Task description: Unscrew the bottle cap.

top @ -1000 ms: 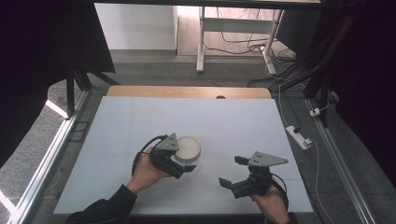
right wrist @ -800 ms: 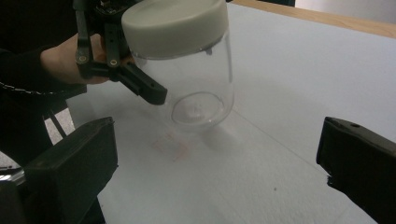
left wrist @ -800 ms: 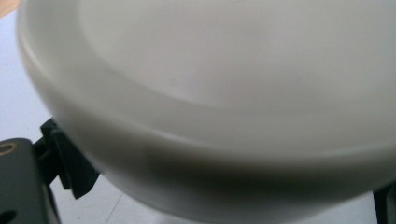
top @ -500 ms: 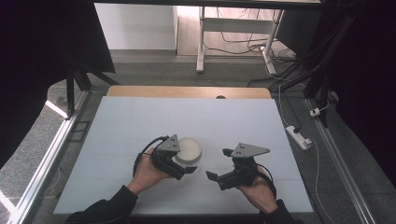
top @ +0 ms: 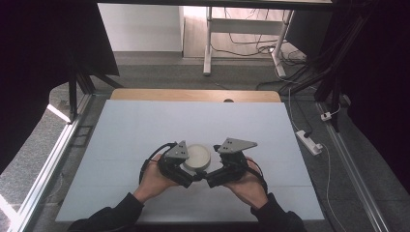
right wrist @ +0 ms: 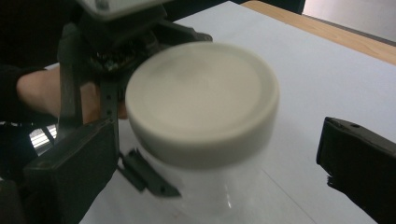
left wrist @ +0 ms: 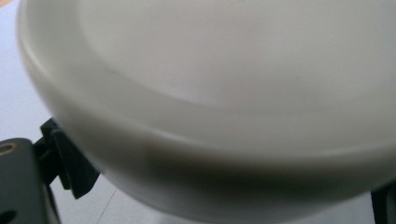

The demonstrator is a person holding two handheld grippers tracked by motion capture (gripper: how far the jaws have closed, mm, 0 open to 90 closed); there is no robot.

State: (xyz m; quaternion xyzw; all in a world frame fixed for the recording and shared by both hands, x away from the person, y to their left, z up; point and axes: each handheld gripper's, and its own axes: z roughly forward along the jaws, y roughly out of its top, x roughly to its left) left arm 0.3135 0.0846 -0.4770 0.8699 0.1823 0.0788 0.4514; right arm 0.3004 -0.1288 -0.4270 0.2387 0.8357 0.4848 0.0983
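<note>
Right claw (top: 209, 180) arrived, open around jar (top: 198, 155)

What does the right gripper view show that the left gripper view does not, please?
The right gripper view adds the clear jar body beneath the round cream lid, the left gripper behind it, and the right gripper's open jaws. The left gripper view adds the lid's rim close up. Both share the lid and the white table.

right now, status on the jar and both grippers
Left gripper shut on jar. Right gripper open, jaws either side of the lid. Table around it bare.
</note>
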